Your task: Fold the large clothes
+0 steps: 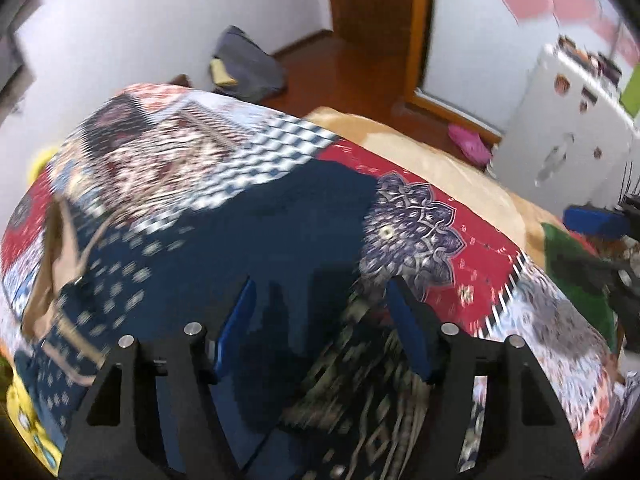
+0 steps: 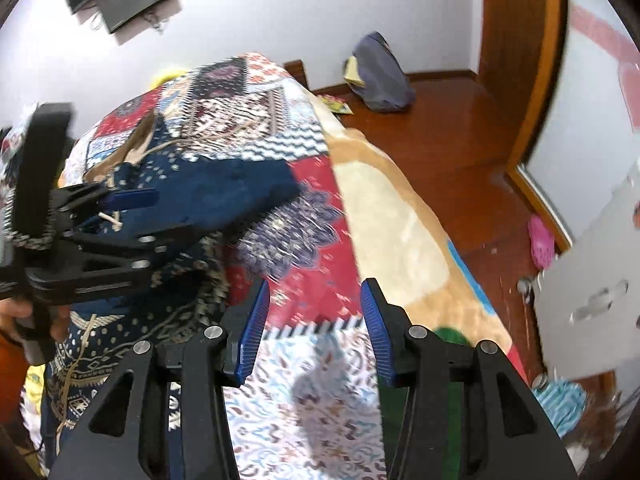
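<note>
A dark navy garment with cream and white prints (image 1: 240, 240) lies spread on a patchwork bedspread (image 1: 192, 148). It also shows in the right wrist view (image 2: 208, 192), at the left. My left gripper (image 1: 320, 296) is open, just above the garment, with nothing between its blue pads. It appears from the side in the right wrist view (image 2: 132, 216), over the garment. My right gripper (image 2: 314, 304) is open and empty above the bedspread (image 2: 312, 240), to the right of the garment.
A beige blanket (image 2: 396, 232) covers the bed's right side. A wooden floor (image 2: 460, 128) holds a grey bag (image 2: 380, 76) and a pink slipper (image 2: 540, 240). A white fridge (image 1: 560, 128) stands to the right, by a wooden door frame (image 1: 416, 28).
</note>
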A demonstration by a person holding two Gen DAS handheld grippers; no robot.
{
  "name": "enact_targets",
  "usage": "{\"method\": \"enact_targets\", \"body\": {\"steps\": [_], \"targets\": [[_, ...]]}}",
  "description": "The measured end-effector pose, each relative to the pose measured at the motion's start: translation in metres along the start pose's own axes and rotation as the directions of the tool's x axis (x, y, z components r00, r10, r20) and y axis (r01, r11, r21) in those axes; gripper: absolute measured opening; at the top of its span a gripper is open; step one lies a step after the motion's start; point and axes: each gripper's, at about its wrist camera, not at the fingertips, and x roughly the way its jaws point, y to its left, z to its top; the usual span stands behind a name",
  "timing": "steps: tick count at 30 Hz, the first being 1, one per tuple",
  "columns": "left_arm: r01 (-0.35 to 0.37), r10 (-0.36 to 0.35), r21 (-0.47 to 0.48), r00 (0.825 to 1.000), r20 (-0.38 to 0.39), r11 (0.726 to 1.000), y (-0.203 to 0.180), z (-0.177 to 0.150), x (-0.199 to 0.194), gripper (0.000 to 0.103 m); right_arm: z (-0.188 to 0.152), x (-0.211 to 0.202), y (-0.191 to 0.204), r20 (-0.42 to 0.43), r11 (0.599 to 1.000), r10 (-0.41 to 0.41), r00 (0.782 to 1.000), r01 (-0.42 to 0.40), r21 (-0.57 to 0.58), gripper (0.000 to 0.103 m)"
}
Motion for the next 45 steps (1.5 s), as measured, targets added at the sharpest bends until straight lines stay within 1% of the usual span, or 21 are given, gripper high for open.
{"method": "enact_targets", "body": {"steps": [2,5,7,8,9,10,12,15,18,20,23,25,29,33,35,37,39,40,42,44,45], "targets": [[-0.030,0.030,0.018,0.999,-0.024,0.999,-0.008,0.007,0.019,0.067,-0.004,0.007,-0.005,-0.016,1.000,0.006,1.000,-0.006,0.026,0.044],[-0.131,0.131,0.012,0.991,-0.032,0.991,-0.010,0.012,0.044,0.063,-0.011,0.009,-0.011,-0.032,0.999,0.006,0.999,-0.004,0.038,0.044],[-0.139,0.139,-0.008,0.990,0.004,0.990,-0.008,0.015,0.043,0.041,-0.013,0.009,-0.013,-0.032,0.999,-0.001,1.000,0.002,0.034,0.044],[-0.136,0.136,-0.031,0.991,0.005,0.990,-0.005,0.017,0.040,0.019,-0.013,0.010,-0.013,-0.033,0.999,0.000,0.999,0.001,0.038,0.044],[-0.132,0.133,-0.065,0.991,0.005,0.989,0.000,0.017,0.036,0.012,-0.013,0.011,-0.013,-0.035,0.999,0.006,0.999,-0.004,0.042,0.044],[-0.112,0.114,-0.101,0.993,0.019,0.989,0.006,0.016,0.027,0.012,-0.013,0.011,-0.013,-0.038,0.999,0.015,0.999,-0.014,0.046,0.044],[-0.045,0.063,-0.171,0.993,0.098,0.984,0.021,0.010,-0.003,0.010,-0.013,0.012,-0.008,-0.039,0.999,0.029,0.999,-0.028,0.042,0.044],[-0.003,0.049,-0.216,0.976,0.212,0.976,0.044,-0.001,-0.054,0.010,-0.009,0.015,0.000,-0.043,0.999,0.032,0.999,-0.031,0.021,0.044],[0.011,0.069,-0.268,0.955,0.288,0.963,0.076,-0.023,-0.106,0.010,-0.001,0.016,0.013,-0.037,0.999,0.051,0.998,-0.051,0.001,0.044],[0.003,0.103,-0.318,0.943,0.316,0.948,0.100,-0.046,-0.134,0.010,0.008,0.016,0.027,-0.023,0.997,0.068,0.997,-0.069,-0.025,0.044],[-0.065,0.201,-0.406,0.932,0.301,0.912,0.135,-0.089,-0.163,0.010,0.022,0.019,0.051,-0.009,0.993,0.078,0.997,-0.079,-0.084,0.044],[-0.098,0.244,-0.463,0.932,0.267,0.881,0.158,-0.118,-0.173,0.010,0.031,0.025,0.066,-0.013,0.989,0.085,0.996,-0.086,-0.117,0.044],[-0.141,0.289,-0.551,0.938,0.191,0.822,0.195,-0.178,-0.177,0.010,0.045,0.047,0.089,-0.046,0.987,0.093,0.995,-0.098,-0.129,0.044],[-0.121,0.263,-0.639,0.956,0.132,0.760,0.221,-0.233,-0.166,0.010,0.042,0.078,0.105,-0.115,0.986,0.042,0.993,-0.060,-0.157,0.044],[-0.115,0.248,-0.674,0.963,0.105,0.730,0.232,-0.257,-0.158,0.010,0.034,0.096,0.109,-0.158,0.982,-0.008,0.987,-0.021,-0.185,0.044],[-0.103,0.222,-0.704,0.972,0.080,0.702,0.238,-0.280,-0.145,0.010,0.025,0.108,0.111,-0.189,0.979,-0.029,0.982,-0.010,-0.203,0.044],[-0.079,0.168,-0.736,0.985,0.047,0.672,0.244,-0.302,-0.129,0.016,0.019,0.107,0.110,-0.164,0.978,-0.032,0.986,-0.003,-0.208,0.046],[-0.080,0.156,-0.748,0.987,0.032,0.659,0.248,-0.311,-0.124,0.020,0.019,0.106,0.110,-0.161,0.977,-0.042,0.986,0.007,-0.212,0.051],[-0.111,0.160,-0.771,0.987,-0.012,0.627,0.250,-0.329,-0.118,0.039,0.018,0.105,0.108,-0.160,0.974,-0.071,0.985,0.034,-0.222,0.056],[-0.132,0.168,-0.783,0.985,-0.035,0.609,0.250,-0.343,-0.116,0.042,0.018,0.105,0.108,-0.164,0.974,-0.073,0.984,0.035,-0.224,0.057],[-0.129,0.164,-0.789,0.986,-0.036,0.600,0.251,-0.351,-0.117,0.046,0.018,0.105,0.108,-0.166,0.974,-0.075,0.983,0.037,-0.224,0.057]]}}
